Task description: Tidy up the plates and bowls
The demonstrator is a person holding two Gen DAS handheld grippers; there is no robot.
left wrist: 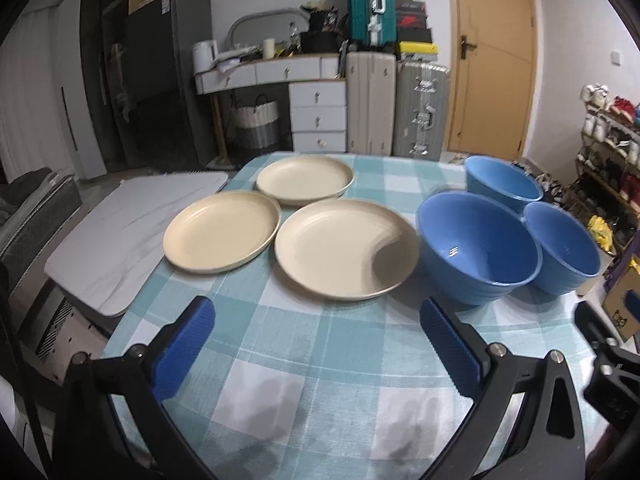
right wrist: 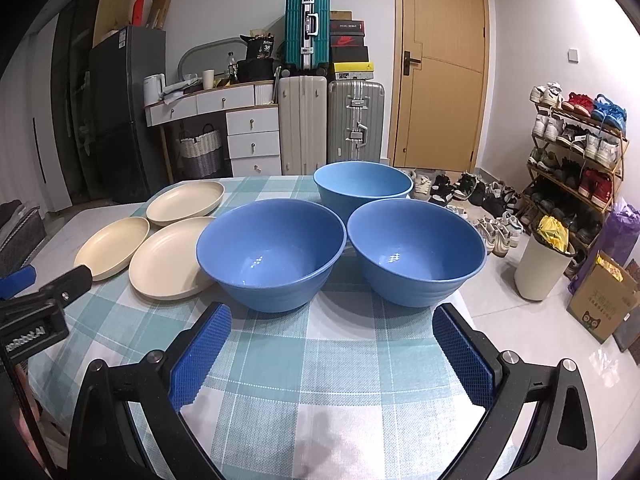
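Left wrist view: left gripper [left wrist: 316,344] hovers over the checked cloth [left wrist: 320,360] on the counter, jaws spread wide, holding nothing. Three cream plates [left wrist: 344,248] lie ahead in a close cluster at centre-left; three blue bowls [left wrist: 478,246] stand upright just beside them to the right. Right wrist view: right gripper [right wrist: 332,354] faces the bowls [right wrist: 272,252], jaws likewise spread and empty, with the plates [right wrist: 168,264] to the left. Each item sits unstacked.
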